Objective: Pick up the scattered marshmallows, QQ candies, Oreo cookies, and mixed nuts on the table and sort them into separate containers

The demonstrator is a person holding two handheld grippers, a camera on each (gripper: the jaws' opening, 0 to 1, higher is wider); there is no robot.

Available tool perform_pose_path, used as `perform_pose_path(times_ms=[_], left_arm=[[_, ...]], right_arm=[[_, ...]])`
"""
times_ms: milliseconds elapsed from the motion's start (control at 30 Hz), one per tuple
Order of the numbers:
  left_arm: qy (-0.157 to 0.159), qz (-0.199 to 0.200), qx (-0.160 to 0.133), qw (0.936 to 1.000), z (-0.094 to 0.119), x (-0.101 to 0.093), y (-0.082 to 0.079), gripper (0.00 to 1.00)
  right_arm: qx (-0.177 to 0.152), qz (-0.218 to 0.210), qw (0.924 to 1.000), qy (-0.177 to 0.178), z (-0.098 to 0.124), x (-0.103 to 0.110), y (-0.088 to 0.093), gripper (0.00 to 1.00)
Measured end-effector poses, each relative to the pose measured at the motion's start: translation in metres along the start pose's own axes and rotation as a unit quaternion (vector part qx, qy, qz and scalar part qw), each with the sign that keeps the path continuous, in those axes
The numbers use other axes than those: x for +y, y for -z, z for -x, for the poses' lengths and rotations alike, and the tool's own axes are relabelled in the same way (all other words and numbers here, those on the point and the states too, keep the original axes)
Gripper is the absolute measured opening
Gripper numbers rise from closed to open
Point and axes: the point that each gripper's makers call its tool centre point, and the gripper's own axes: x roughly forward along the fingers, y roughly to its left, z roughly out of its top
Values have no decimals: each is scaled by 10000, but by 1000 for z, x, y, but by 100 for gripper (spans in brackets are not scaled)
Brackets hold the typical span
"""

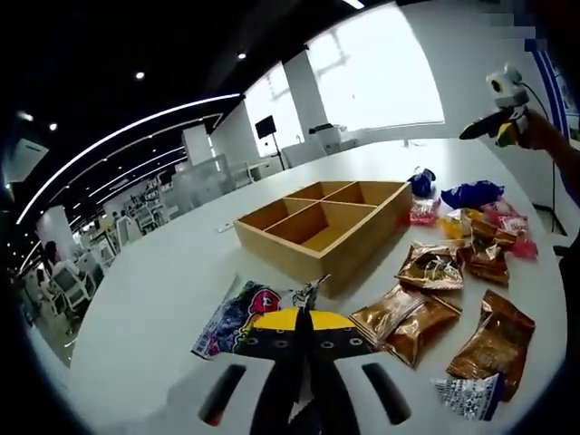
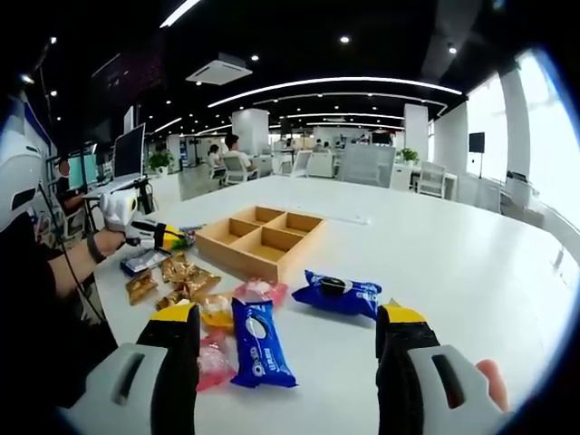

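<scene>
The left tongs [image 1: 304, 304] pinch a colourful candy packet [image 1: 237, 319] just before the wooden divided box [image 1: 322, 222], while the right tongs [image 2: 288, 340] gape open over blue cookie packets [image 2: 255, 343] on the smooth white round surface [image 2: 435, 263] in a bright open office.

Left hand-held gripper [image 1: 304, 313] clamped, right [image 2: 288, 331] agape.
</scene>
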Motion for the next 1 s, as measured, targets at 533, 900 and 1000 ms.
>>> perform_pose_path(times_ms=[533, 900, 1000], left_arm=[[-198, -261, -209, 9992, 8, 16, -26, 6], [-343, -380, -303, 9982, 11, 28, -37, 6], [-360, -401, -317, 9980, 11, 29, -39, 6]], right_arm=[[-2, 36, 10000, 61, 1, -1, -3, 75], [-3, 32, 10000, 73, 3, -2, -3, 75], [-1, 32, 10000, 71, 3, -1, -2, 75]])
